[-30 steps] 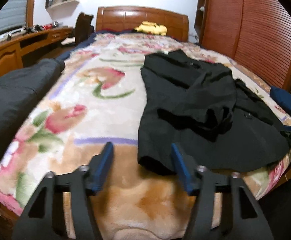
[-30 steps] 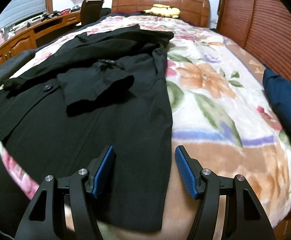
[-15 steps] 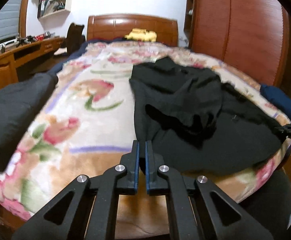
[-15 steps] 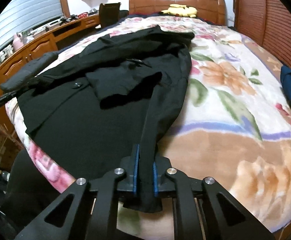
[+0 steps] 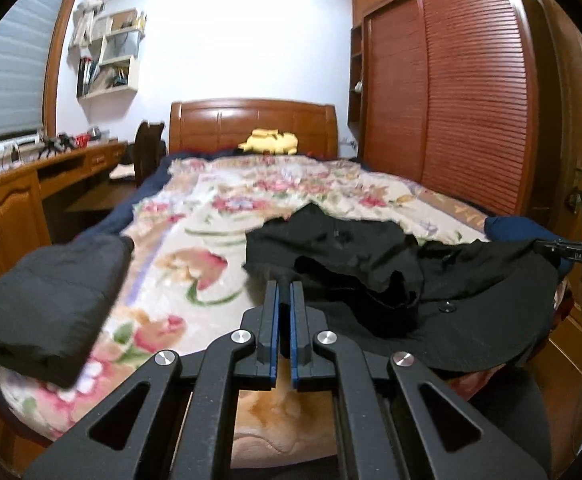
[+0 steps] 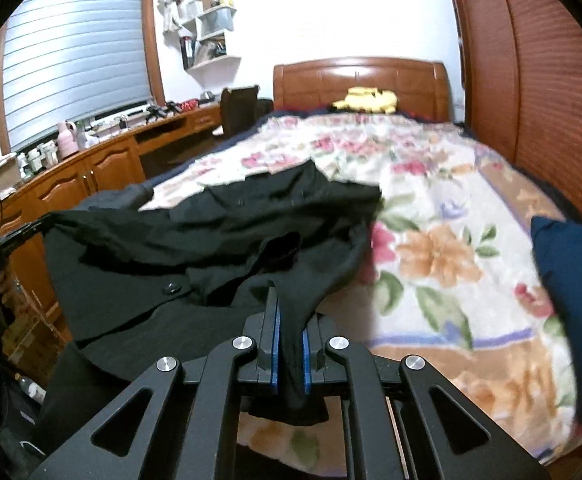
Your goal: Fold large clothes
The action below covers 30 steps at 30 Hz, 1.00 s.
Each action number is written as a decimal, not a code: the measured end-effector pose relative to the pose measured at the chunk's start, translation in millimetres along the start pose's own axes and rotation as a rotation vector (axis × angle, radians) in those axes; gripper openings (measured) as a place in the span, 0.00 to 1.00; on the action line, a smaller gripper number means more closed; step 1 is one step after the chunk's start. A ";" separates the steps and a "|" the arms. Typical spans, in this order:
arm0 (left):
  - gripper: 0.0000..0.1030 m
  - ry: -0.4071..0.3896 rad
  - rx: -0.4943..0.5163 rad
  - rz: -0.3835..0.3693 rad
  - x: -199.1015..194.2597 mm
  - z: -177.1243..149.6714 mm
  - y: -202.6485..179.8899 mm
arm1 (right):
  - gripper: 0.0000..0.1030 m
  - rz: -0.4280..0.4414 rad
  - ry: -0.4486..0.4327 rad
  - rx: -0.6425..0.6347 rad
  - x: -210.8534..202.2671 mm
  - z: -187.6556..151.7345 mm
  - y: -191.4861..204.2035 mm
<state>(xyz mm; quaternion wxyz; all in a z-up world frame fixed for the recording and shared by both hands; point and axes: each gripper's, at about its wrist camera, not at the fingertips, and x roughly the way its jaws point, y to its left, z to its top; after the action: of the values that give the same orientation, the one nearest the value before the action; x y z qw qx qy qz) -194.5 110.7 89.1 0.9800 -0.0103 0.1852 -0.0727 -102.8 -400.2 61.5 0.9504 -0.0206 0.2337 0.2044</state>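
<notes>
The room is a bedroom with white walls [image 5: 243,52]. A wooden headboard [image 5: 253,124] stands at the far end of the bed, which is covered by a flowered blanket [image 6: 443,200]. A tall wooden wardrobe with slatted doors [image 5: 475,92] fills one side. On the other side a long wooden desk with cabinets [image 6: 103,164] runs under a window with closed grey blinds [image 6: 75,52]. White wall shelves [image 5: 111,56] hang near the window corner.

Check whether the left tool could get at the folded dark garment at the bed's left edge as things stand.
Probably not right away: the left tool is shut on the black coat hem. The folded dark garment lies uncovered on the floral blanket, so the path is free once it lets go.
</notes>
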 end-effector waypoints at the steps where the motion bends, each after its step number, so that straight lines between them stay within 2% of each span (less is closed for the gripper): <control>1: 0.04 -0.008 0.005 0.000 -5.5 2.3 0.5 | 0.08 0.002 -0.012 -0.004 -8.0 0.6 2.9; 8: 0.04 -0.085 0.026 0.009 -46.9 16.4 -0.2 | 0.08 0.021 -0.079 -0.024 -52.5 -4.1 10.9; 19: 0.04 -0.151 0.040 0.021 -82.0 31.2 -3.4 | 0.08 0.013 -0.125 -0.105 -74.3 -3.1 15.6; 24: 0.04 -0.140 0.035 0.047 -75.9 29.1 0.1 | 0.08 0.016 -0.133 -0.112 -66.1 -4.6 12.0; 30: 0.04 -0.066 0.040 0.068 -42.3 16.1 4.3 | 0.08 0.005 -0.099 -0.139 -45.2 -9.2 16.5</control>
<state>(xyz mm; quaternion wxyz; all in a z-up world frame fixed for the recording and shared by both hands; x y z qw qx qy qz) -227.0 121.0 119.2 0.9874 0.0130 0.1518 -0.0425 -149.8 -403.5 74.7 0.9566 -0.0761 0.1715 0.2231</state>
